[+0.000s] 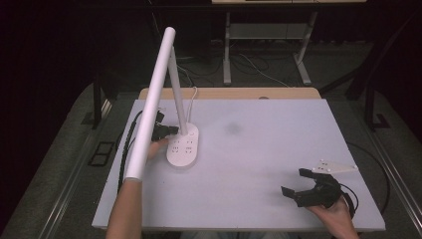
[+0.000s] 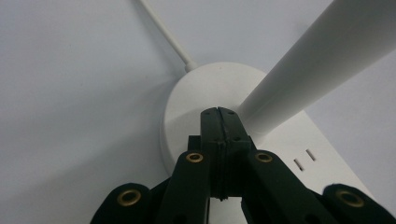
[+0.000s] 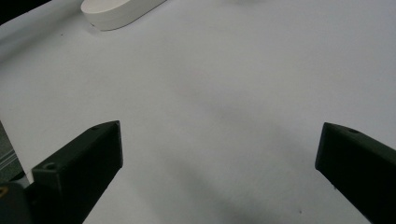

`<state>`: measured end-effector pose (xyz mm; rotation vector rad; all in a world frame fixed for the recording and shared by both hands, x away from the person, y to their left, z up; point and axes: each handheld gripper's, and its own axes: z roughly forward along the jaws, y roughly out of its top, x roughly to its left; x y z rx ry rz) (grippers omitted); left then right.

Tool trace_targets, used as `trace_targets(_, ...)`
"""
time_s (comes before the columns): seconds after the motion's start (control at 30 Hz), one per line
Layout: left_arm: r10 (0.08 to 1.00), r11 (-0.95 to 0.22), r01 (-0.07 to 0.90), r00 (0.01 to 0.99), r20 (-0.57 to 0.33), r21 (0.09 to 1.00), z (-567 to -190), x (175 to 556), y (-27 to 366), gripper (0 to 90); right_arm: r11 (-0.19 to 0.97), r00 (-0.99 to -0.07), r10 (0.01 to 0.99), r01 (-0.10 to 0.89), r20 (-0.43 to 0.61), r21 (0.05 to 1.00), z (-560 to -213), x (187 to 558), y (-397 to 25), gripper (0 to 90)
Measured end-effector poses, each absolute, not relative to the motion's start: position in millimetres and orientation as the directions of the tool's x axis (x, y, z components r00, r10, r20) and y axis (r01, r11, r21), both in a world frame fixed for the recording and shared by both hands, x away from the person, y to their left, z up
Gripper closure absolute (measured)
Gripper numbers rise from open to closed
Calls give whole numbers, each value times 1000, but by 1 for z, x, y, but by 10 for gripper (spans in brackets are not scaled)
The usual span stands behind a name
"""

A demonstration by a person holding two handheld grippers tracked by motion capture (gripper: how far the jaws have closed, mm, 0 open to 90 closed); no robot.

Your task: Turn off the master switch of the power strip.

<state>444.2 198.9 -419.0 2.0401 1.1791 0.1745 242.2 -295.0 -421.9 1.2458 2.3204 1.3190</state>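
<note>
Left hand-held gripper (image 2: 218, 112) clenched, tips pressing on lamp base (image 1: 182, 145) near left edge of surface (image 1: 259, 149), likely working its switch; right hand-held gripper (image 1: 302, 185) released, idle by near right corner; next: lift straight off without nudging lamp.

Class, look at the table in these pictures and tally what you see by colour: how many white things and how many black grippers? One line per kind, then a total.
White desk lamp, its long bar head slanting over its oval base: 1
Black grippers: 2, the left gripper at the lamp base, the right gripper apart over the table
Total: 3
</note>
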Motion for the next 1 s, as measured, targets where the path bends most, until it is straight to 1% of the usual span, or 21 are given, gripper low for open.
trace_targets(0.03,789,-285,686,564,-241,670,-419,444,199,900,249,-626,748,572,221,781,-422,242,-295,2)
trace_targets(0.07,795,-249,693,545,-265,677,-420,444,198,900,248,-626,748,573,222,781,-422,242,-295,2)
trace_targets(0.1,796,-247,697,543,-269,673,-421,444,199,900,247,-626,748,573,222,782,-421,242,-295,2)
trace_targets(0.33,804,-249,684,541,-247,686,-422,441,198,900,253,-632,744,566,217,784,-421,240,-294,2)
trace_targets(0.47,818,-199,716,497,-289,669,-422,441,198,900,257,-637,741,560,211,787,-420,240,-293,2)
trace_targets(0.5,816,-225,712,511,-271,665,-422,441,198,900,257,-637,741,560,211,787,-420,240,-293,2)
trace_targets(0.6,819,-244,699,519,-243,672,-421,440,196,900,259,-639,740,559,210,788,-419,238,-293,2)
trace_targets(0.67,821,-212,704,504,-267,678,-423,439,197,900,260,-640,740,559,209,788,-419,238,-293,2)
trace_targets(0.73,819,-225,698,513,-256,680,-423,439,197,900,260,-639,740,559,209,787,-420,238,-294,2)
trace_targets(0.87,815,-222,698,516,-263,681,-423,439,198,900,258,-637,742,562,212,786,-421,240,-293,2)
trace_targets(1.0,816,-190,682,509,-272,706,-426,436,200,900,265,-639,740,563,209,783,-421,240,-292,2)
